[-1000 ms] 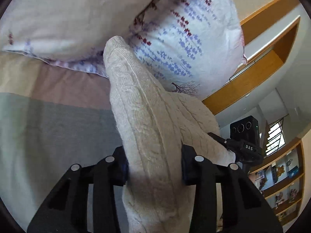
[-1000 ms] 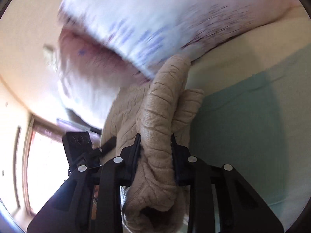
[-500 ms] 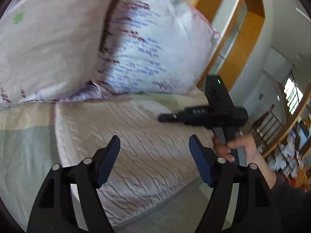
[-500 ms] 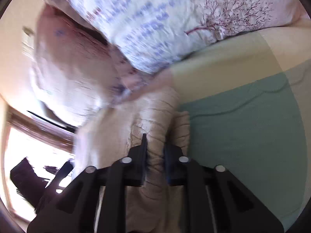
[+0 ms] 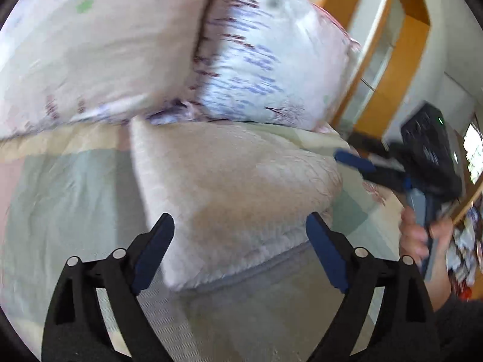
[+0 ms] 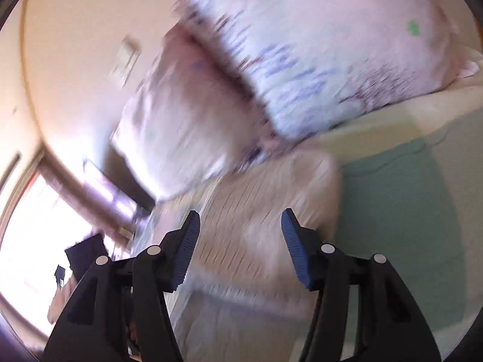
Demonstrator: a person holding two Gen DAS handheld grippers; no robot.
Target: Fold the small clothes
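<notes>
A beige cable-knit sweater (image 5: pixel 229 187) lies folded on the bed, just in front of the pillows. It also shows, blurred, in the right wrist view (image 6: pixel 265 205). My left gripper (image 5: pixel 240 232) is open and empty above the sweater's near edge. My right gripper (image 6: pixel 240 229) is open and empty above the sweater. The right gripper also shows in the left wrist view (image 5: pixel 416 169), held in a hand at the right, off the sweater's right side.
Two patterned pillows (image 5: pixel 169 48) lie behind the sweater. The bedspread (image 5: pixel 60 199) is pale green and cream. A wooden headboard and shelf (image 5: pixel 389 60) stand at the right. A bright window (image 6: pixel 36 229) is at the left of the right wrist view.
Both grippers let go of the sweater and opened. The sweater, held up a second ago, now lies flat and folded on the bed. Both grippers have drawn back from it.
</notes>
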